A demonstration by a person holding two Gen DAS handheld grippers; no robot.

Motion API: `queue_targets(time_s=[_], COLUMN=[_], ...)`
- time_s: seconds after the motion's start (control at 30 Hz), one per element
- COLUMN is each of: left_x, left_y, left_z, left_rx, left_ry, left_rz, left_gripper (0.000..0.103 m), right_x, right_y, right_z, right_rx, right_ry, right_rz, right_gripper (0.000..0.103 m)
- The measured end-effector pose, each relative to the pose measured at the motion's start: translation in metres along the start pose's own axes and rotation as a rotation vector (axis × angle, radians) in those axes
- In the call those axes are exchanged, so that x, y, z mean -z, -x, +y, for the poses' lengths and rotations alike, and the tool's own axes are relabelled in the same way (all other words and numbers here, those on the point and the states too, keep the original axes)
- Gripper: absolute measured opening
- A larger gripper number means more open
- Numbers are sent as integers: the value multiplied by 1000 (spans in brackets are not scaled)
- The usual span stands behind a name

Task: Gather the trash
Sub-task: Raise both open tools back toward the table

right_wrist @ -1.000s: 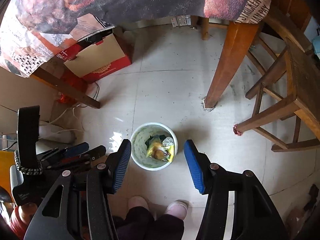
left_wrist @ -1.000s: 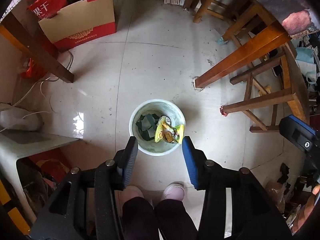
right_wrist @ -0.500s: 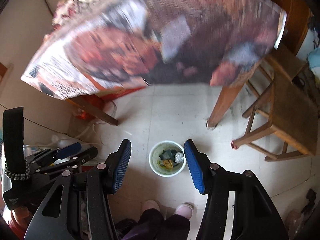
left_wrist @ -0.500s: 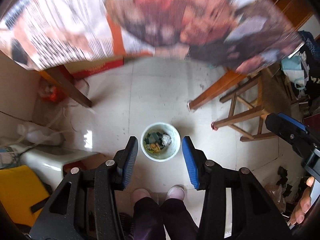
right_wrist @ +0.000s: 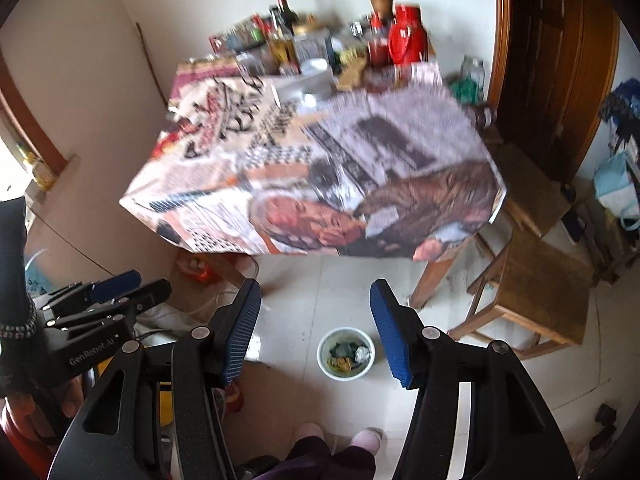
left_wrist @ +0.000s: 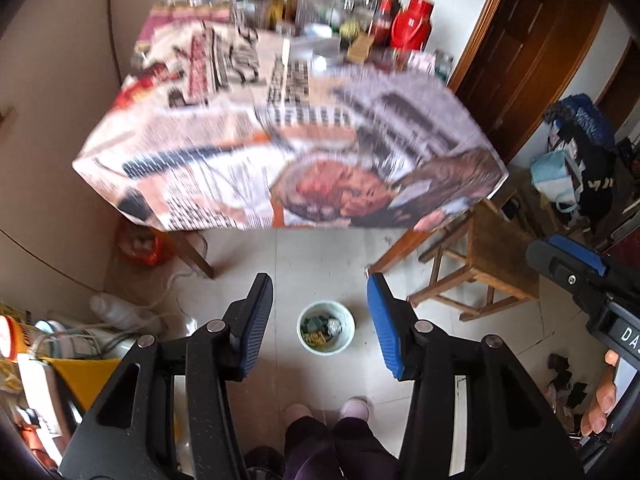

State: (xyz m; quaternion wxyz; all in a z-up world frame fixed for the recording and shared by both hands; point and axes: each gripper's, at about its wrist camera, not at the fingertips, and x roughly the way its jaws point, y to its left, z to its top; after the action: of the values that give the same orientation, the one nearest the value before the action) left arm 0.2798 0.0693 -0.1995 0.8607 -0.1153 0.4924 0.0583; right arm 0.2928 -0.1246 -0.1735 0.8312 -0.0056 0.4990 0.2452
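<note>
A small white trash bin [left_wrist: 326,333] stands on the tiled floor far below, holding a yellow wrapper, dark green scraps and a foil ball. It also shows in the right wrist view [right_wrist: 346,353]. My left gripper [left_wrist: 320,300] is open and empty, high above the bin. My right gripper [right_wrist: 315,307] is open and empty too, at about the same height. Each gripper shows at the edge of the other's view. A table [left_wrist: 280,152] covered in printed newspaper stands ahead.
Bottles, jars and a red thermos [left_wrist: 412,26] crowd the table's far end. A wooden stool [left_wrist: 500,256] stands to the right of the table, a dark wooden door [right_wrist: 556,60] behind it. Cables and clutter [left_wrist: 80,340] lie at the left. My feet [left_wrist: 324,408] are below.
Both grippers have risen from just above the bin to above table height. The bin looks much smaller and the tabletop has come into view. Both stay open and empty.
</note>
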Motion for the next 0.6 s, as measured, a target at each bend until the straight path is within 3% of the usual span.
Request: queue_targets(time_s=[0.2,0.43,0.57,0.6], left_x=[-10,-13,-18,-20], left_y=[70,129,144,146], left_z=[5,11,17,18], left_rx=[16,41,51,62], left_ry=[-22,-63,-46,-36], left_rz=[-102,-240,-292,-298], left_gripper=[49,57,74,77], right_x=[-10,-12,-16,-17], right_y=[57,103,112,114], right_z=[24,48,51,51], right_rx=[6,54,66,69], right_ry=[7,25,27,24], right_rz=[-96,-249,-277,-280], right_gripper=[54,67,69,76])
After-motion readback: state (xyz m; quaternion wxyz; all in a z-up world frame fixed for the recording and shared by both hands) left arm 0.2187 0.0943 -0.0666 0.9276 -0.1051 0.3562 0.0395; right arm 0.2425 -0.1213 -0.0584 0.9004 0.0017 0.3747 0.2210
